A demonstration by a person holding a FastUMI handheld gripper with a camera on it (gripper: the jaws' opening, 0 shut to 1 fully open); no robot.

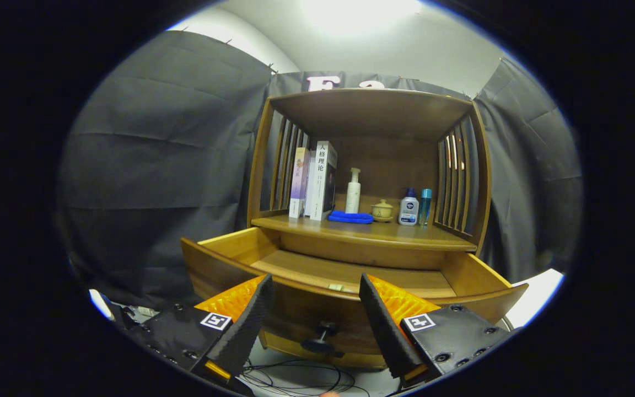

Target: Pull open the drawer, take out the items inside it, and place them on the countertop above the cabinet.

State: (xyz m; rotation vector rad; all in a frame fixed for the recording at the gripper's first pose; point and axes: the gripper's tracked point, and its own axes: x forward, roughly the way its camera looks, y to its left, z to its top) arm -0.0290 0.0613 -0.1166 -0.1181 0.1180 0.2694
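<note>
A wooden cabinet stands ahead with its drawer pulled open toward me. A small pale item lies on the drawer floor just behind the front panel. The drawer's dark round knob sticks out below, between my fingers. My gripper is open and holds nothing, its fingertips level with the drawer's front rim. On the countertop above the drawer lie a blue cloth, a white pump bottle, a small lidded pot, a white-and-blue bottle and a slim teal bottle.
Several upright books stand at the countertop's left end. Slatted side walls and a wooden top shelf enclose the countertop. Cables lie on the pale floor under the drawer. Black cloth walls hang on both sides.
</note>
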